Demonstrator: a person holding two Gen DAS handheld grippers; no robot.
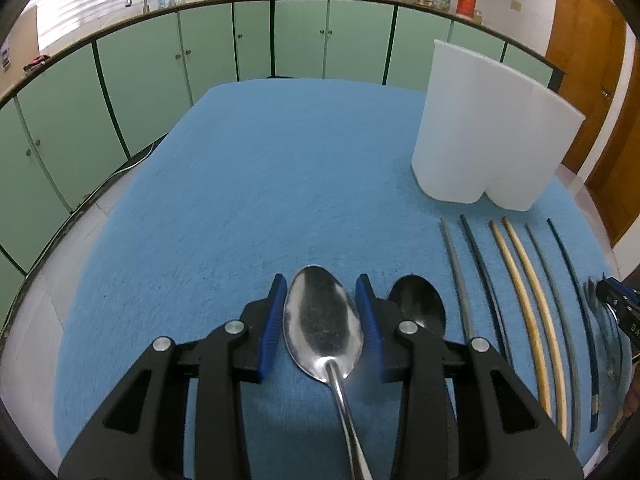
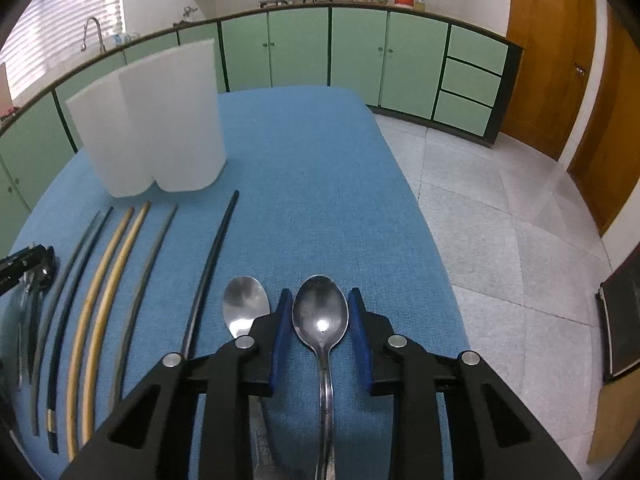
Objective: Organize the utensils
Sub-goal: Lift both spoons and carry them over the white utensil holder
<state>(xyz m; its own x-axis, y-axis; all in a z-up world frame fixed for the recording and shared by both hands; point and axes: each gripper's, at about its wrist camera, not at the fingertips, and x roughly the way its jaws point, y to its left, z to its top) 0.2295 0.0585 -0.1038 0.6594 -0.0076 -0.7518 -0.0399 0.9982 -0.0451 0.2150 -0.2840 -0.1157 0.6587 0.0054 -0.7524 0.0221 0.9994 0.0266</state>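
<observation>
Both wide — left gripper (image 1: 323, 309) straddles a steel spoon (image 1: 322, 322), right gripper (image 2: 320, 320) straddles another spoon (image 2: 320, 316); pads (image 1: 273, 320) apart from bowls.

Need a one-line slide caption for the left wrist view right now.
Left gripper open astride a steel spoon on the blue tablecloth, chopsticks and white holder to its right.

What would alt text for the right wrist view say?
The right claw hangs open around a spoon lying on the blue cloth, fingers either side of the bowl. A second spoon lies just left of it, then six chopsticks in a row, with a white holder standing behind them.
</observation>
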